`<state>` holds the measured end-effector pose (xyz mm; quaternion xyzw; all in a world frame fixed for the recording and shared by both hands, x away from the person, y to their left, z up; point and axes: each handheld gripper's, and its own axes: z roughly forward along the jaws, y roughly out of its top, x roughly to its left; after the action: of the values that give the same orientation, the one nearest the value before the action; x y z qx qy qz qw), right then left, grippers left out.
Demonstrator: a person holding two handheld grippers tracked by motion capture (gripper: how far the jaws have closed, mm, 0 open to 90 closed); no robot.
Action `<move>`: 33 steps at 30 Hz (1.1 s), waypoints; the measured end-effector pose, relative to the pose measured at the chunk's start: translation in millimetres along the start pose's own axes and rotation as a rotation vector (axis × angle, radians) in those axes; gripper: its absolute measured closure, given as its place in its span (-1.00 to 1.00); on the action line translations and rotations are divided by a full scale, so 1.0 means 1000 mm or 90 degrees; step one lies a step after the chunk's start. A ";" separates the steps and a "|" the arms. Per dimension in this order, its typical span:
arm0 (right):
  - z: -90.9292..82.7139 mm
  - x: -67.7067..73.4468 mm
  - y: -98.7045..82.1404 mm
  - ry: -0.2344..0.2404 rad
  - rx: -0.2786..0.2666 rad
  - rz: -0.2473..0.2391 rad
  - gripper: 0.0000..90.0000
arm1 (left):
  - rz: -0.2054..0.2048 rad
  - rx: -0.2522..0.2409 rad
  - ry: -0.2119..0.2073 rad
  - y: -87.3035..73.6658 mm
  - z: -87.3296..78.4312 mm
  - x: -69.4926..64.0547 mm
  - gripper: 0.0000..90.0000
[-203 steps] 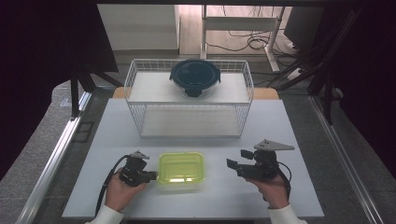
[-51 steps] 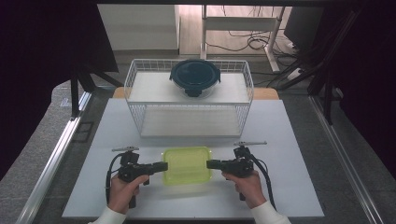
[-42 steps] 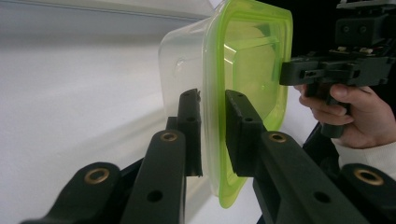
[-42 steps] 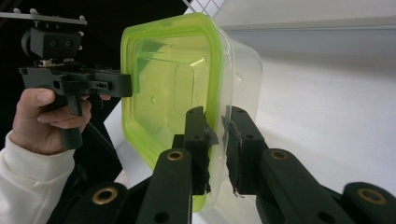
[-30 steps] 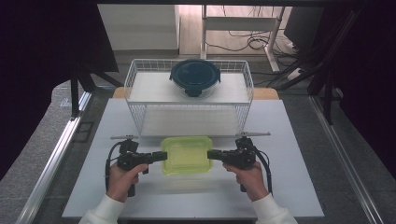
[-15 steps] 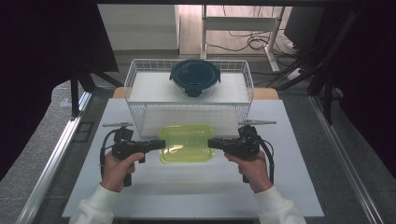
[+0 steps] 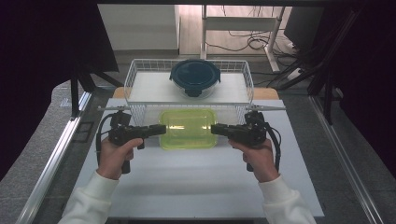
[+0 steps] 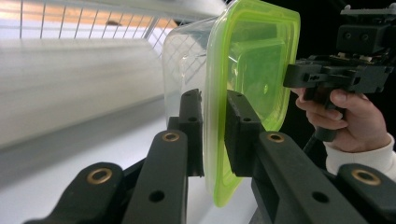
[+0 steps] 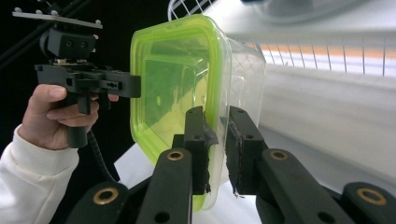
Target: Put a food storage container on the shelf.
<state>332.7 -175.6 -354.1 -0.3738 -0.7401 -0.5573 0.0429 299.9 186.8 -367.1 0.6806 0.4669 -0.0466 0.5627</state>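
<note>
A clear box with a yellow-green lid [image 7: 187,128] hangs above the white table [image 7: 187,186], just in front of the wire basket [image 7: 133,74]. My left gripper [image 7: 161,129] is shut on its left rim and my right gripper [image 7: 214,129] is shut on its right rim. In the left gripper view the box [image 8: 252,70] stands on edge, and the left gripper [image 8: 214,100] pinches the lid's edge and wall. The right gripper view has the box [image 9: 173,79] with the right gripper [image 9: 215,116] clamped on its rim the same way.
The white wire basket stands at the table's far side and holds a round container with a dark blue lid [image 7: 194,77]. A metal rail [image 7: 56,154] runs along the table's left side. Cables lie on the floor behind.
Both hands have lifted the box off the table and carried it toward the basket. The grip on both sides is unchanged.
</note>
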 end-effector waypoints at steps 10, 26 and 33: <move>-0.003 0.006 0.026 0.004 -0.014 -0.009 0.75 | 0.022 -0.016 0.009 0.027 -0.009 -0.010 0.75; -0.011 0.010 0.065 0.008 -0.042 -0.023 0.75 | 0.041 -0.032 0.008 0.065 -0.013 -0.021 0.75; -0.011 0.007 0.080 0.010 -0.048 -0.020 0.75 | 0.051 -0.037 0.017 0.085 -0.013 -0.024 0.76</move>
<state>371.7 -173.3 -283.5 -0.3593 -0.7241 -0.5882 0.0258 339.4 189.1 -286.8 0.6827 0.4479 -0.0018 0.5774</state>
